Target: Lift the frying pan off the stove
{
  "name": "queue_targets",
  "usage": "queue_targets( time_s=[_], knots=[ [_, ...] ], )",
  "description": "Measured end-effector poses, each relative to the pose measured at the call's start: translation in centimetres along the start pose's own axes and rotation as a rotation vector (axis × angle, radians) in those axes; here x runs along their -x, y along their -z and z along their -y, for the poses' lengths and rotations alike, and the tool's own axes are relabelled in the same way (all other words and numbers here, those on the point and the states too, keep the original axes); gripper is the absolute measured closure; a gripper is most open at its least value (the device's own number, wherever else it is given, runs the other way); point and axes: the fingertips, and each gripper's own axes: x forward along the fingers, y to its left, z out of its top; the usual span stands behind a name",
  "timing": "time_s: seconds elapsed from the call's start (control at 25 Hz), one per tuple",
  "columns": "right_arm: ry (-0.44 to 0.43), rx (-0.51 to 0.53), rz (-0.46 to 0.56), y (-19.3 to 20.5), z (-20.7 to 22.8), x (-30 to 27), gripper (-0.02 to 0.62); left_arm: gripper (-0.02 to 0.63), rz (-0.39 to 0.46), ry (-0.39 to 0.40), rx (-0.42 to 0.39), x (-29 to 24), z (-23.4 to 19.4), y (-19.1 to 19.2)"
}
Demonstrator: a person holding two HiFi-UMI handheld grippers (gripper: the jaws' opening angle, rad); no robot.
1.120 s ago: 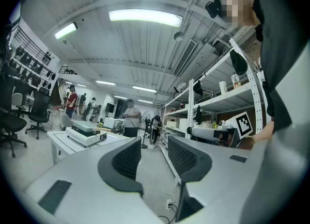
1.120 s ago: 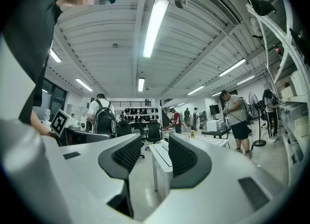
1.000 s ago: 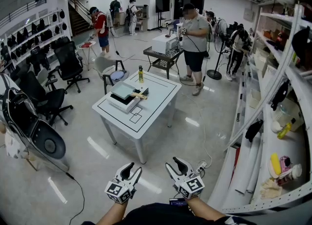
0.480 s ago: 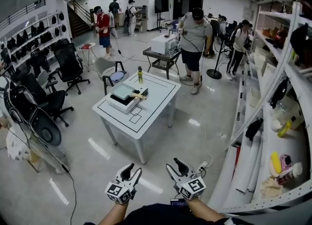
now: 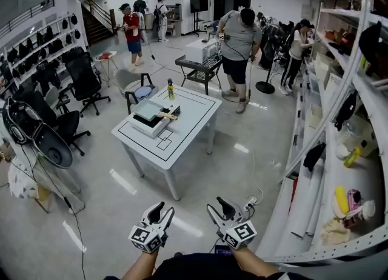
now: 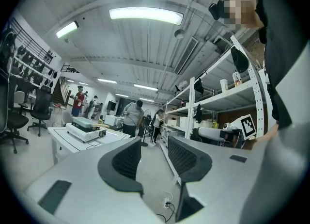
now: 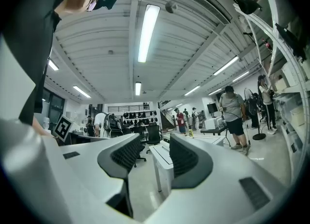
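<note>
The stove (image 5: pixel 147 125), a white box, stands on a white table (image 5: pixel 163 146) several steps ahead of me. On top of it lies what looks like the frying pan (image 5: pixel 150 111), flat and grey-green, its wooden handle (image 5: pixel 170 115) pointing right. Both grippers hang low by my body, far from the table. My left gripper (image 5: pixel 159 211) is open and holds nothing. So is my right gripper (image 5: pixel 219 207). In the left gripper view the stove (image 6: pixel 85 128) shows small, beyond the open left gripper (image 6: pixel 154 156). In the right gripper view the table (image 7: pixel 165 153) shows between the jaws of the right gripper (image 7: pixel 152 157).
A yellow bottle (image 5: pixel 170 89) stands at the table's far edge. Shelving (image 5: pixel 339 151) with goods runs along my right. Black office chairs (image 5: pixel 57 124) stand at the left. Several people stand behind the table, one in a grey shirt (image 5: pixel 237 39) beside a black cart (image 5: pixel 200 66).
My view has shifted a little, so the table sits slightly further left. The people at the back have moved about. Both grippers keep their place and stay open.
</note>
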Motion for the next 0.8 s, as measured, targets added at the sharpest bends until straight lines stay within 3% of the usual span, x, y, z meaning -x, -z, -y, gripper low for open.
queue_targets(
  time_s=[0.48,0.8],
  knots=[
    [-0.021,-0.015,-0.017,0.9,2.2,4.1,0.411,0.434,-0.015,-0.034,0.031,-0.7,4.1,2.0],
    [-0.003,-0.04,-0.026,2.6,3.6,5.9,0.41,0.434,-0.052,-0.061,-0.008,0.3,4.1,4.9]
  ],
)
